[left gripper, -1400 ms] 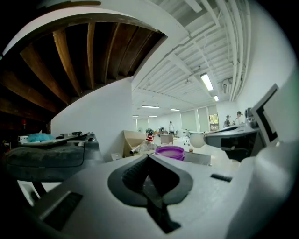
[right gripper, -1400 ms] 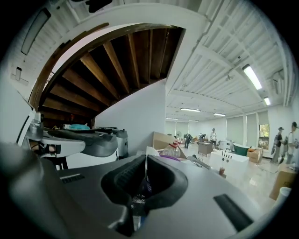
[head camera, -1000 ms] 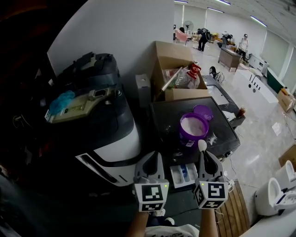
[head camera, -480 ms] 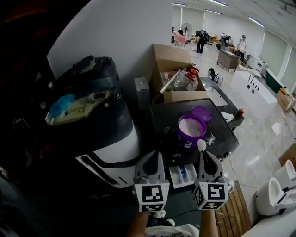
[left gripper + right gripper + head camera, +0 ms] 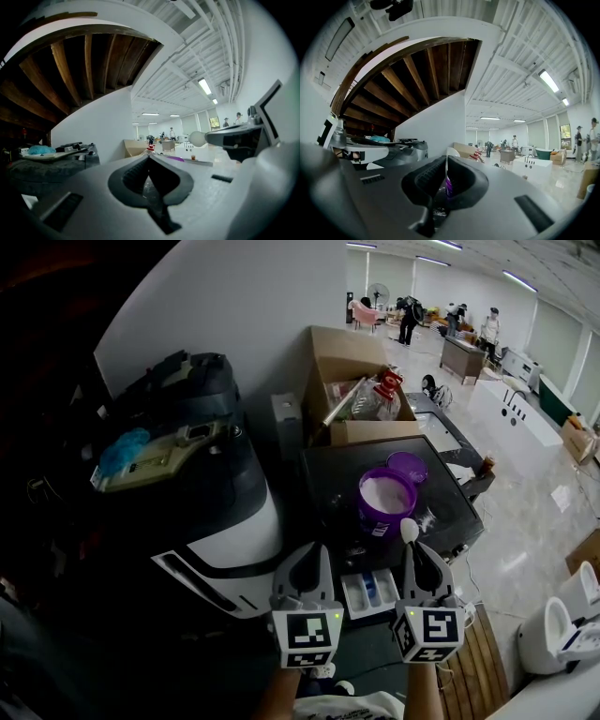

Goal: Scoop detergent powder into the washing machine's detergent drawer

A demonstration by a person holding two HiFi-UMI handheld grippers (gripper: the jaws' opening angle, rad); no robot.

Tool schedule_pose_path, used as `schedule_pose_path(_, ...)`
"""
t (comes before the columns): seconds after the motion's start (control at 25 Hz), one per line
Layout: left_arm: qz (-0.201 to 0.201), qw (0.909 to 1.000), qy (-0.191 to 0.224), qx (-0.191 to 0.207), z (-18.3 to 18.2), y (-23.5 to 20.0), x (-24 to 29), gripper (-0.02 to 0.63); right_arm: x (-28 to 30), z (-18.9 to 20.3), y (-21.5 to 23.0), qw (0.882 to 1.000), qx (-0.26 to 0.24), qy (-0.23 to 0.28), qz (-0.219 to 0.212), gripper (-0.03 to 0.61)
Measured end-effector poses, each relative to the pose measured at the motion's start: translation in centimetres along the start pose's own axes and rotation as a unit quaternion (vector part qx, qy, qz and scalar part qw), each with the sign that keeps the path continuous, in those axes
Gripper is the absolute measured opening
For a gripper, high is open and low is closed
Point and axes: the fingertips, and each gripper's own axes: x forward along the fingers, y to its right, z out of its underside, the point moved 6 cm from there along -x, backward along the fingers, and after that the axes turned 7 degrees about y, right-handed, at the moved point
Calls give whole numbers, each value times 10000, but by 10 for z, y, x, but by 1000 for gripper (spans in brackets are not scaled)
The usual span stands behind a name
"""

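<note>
An open purple tub (image 5: 384, 501) of white detergent powder stands on the dark washing machine top (image 5: 328, 488), its lid (image 5: 408, 466) lying behind it. The detergent drawer (image 5: 370, 592) is pulled out below the front edge. My right gripper (image 5: 415, 554) is shut on a white scoop (image 5: 409, 531), whose bowl is raised just in front of the tub; in the right gripper view the scoop (image 5: 452, 152) stands up between the jaws of the right gripper (image 5: 446, 161). My left gripper (image 5: 305, 559) hangs left of the drawer; in its own view the left gripper (image 5: 149, 157) is shut with nothing in it.
An open cardboard box (image 5: 352, 381) with bottles stands behind the machine. A large black-and-white appliance (image 5: 206, 484) fills the left. A white bathtub (image 5: 520, 423) and several people are far back right. A wooden board (image 5: 473, 662) lies on the floor at lower right.
The tub and machine have drifted slightly left in the head view. Both grippers hold almost the same place, the scoop still in the right one.
</note>
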Motion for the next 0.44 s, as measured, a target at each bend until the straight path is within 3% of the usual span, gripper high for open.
schedule_pose_path(0.44,-76,10000,-36,-6,2,0,1,2,-2,1,2,10000,-4,26,12,21)
